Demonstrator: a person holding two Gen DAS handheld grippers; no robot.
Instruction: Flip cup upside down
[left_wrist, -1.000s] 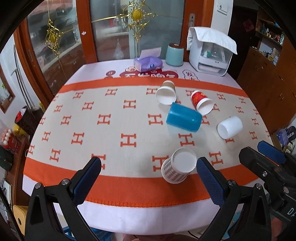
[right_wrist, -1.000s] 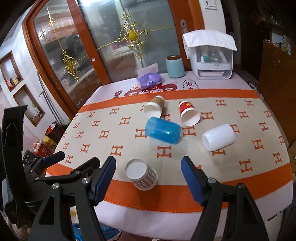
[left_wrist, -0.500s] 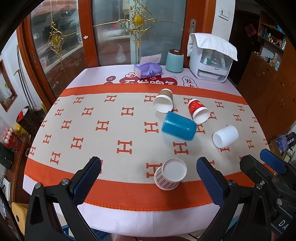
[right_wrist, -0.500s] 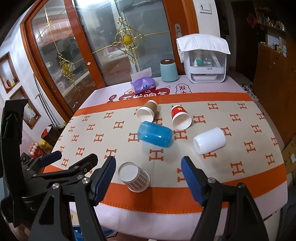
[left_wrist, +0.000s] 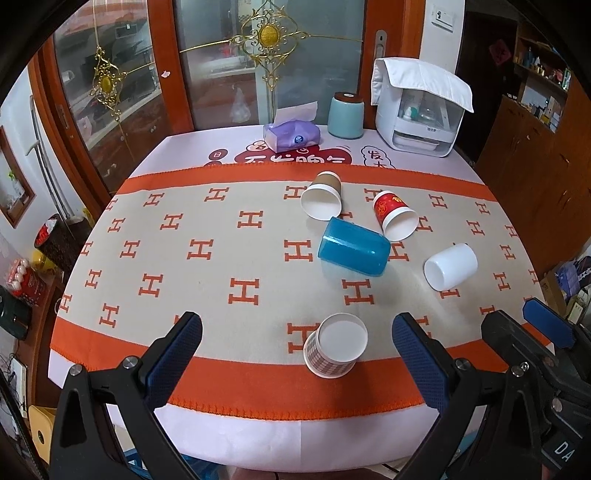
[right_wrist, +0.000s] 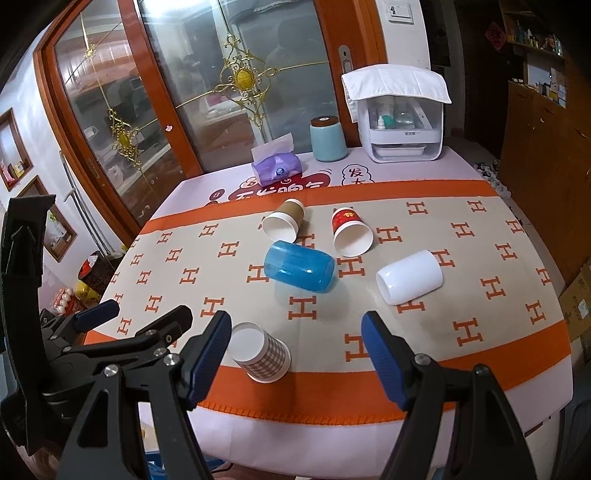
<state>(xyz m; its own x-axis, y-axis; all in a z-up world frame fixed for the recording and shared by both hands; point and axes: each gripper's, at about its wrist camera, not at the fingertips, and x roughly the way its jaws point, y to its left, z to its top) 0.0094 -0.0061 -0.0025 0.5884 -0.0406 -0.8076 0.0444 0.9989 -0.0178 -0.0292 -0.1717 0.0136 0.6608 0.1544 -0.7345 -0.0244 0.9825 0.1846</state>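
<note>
Several cups lie on their sides on the table: a checked paper cup (left_wrist: 334, 347) (right_wrist: 260, 350) nearest me, a blue plastic cup (left_wrist: 352, 251) (right_wrist: 299, 266), a brown paper cup (left_wrist: 321, 201) (right_wrist: 282, 225), a red paper cup (left_wrist: 395, 216) (right_wrist: 351, 232) and a white cup (left_wrist: 450, 267) (right_wrist: 408, 277). My left gripper (left_wrist: 295, 358) is open and empty, above the near edge with the checked cup between its fingers' lines. My right gripper (right_wrist: 295, 354) is open and empty, just right of it.
At the back stand a purple tissue box (left_wrist: 291, 134), a teal canister (left_wrist: 345, 114) and a white appliance with a cloth over it (left_wrist: 421, 107). The tablecloth (left_wrist: 207, 280) hangs over the near edge. Glass doors stand behind, wooden cabinets to the right.
Both grippers have drawn back and risen from the table, so the cups look smaller and farther. No cup has moved. Both grippers stay open.
</note>
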